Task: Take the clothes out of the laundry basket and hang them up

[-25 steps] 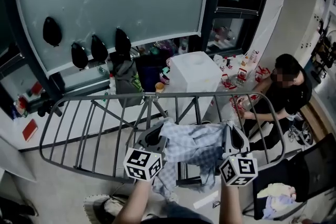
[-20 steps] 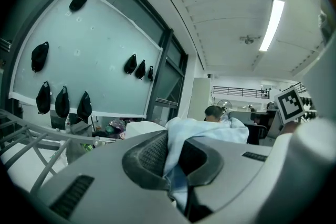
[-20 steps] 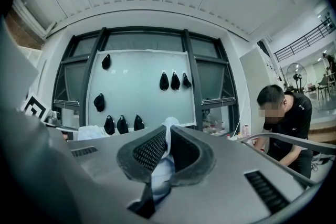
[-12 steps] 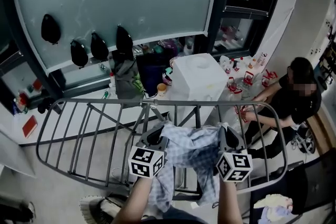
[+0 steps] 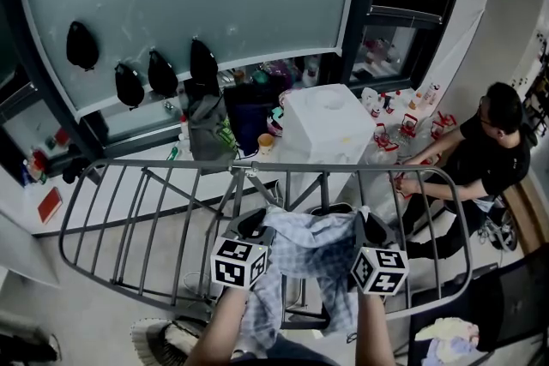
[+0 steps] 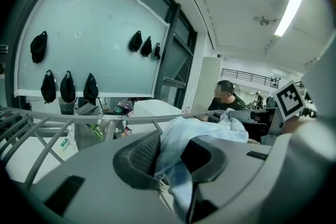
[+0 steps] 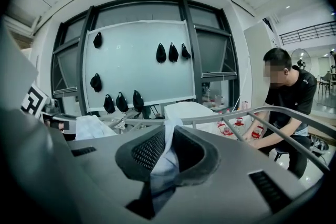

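A light blue checked shirt (image 5: pixel 313 240) is draped over the near bars of a grey metal drying rack (image 5: pixel 129 210), stretched between my two grippers. My left gripper (image 5: pixel 251 225) holds its left end; its jaws have just been opening, and in the left gripper view (image 6: pixel 170 152) the shirt (image 6: pixel 205 131) lies against one pad with a dark gap beside it. My right gripper (image 5: pixel 371 227) is at the right end; its jaws have also just been opening a little, but in the right gripper view (image 7: pixel 168 152) the shirt (image 7: pixel 165 162) still fills the narrow gap.
A white box (image 5: pixel 326 120) stands beyond the rack. A person (image 5: pixel 489 159) sits at the right by a table with small bottles (image 5: pixel 403 129). Black bags (image 5: pixel 141 86) hang on the glass panel. A woven basket (image 5: pixel 163 343) is by my feet; more clothes (image 5: pixel 446 334) lie at the lower right.
Both grippers have come down and forward with the shirt, which now lies lower across the rack's bars. The left jaws stand wider apart than before.
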`<state>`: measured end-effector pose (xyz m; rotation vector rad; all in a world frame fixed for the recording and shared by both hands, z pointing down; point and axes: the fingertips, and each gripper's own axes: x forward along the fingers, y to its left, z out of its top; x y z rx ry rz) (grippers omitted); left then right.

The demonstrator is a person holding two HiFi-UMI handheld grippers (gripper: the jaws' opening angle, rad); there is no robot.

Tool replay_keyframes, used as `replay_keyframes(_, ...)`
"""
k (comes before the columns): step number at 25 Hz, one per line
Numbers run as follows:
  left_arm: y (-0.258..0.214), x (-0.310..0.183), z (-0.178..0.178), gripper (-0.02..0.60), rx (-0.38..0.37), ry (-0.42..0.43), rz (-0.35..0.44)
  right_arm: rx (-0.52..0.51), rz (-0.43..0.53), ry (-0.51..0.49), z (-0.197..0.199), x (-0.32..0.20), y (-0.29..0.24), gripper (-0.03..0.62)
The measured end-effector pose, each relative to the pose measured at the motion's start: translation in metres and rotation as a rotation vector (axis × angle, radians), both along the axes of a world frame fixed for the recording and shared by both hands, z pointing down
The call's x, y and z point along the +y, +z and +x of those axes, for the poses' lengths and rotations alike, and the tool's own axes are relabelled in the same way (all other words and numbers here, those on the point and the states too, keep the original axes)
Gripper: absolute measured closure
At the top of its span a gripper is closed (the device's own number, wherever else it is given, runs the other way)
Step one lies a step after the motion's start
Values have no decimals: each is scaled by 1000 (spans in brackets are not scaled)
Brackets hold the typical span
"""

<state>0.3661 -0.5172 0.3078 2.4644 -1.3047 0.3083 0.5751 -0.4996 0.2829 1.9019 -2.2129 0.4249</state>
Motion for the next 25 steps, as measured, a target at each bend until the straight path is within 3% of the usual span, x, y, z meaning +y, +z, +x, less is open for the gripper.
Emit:
replay_keyframes(5, 4, 4, -6, 388, -4, 22, -57, -11, -30, 25, 2, 2, 2, 512)
replay_keyframes(12, 10, 14, -11, 295, -11, 61, -100, -32, -82, 23, -3, 7, 8, 367)
replay_keyframes(19, 7, 31, -9, 272, 17, 86, -90, -55, -100, 46, 0, 22, 2, 298)
replay_keyframes(25, -16, 38, -18, 273, 79, 63, -22, -83, 7, 48, -5, 39, -27, 298)
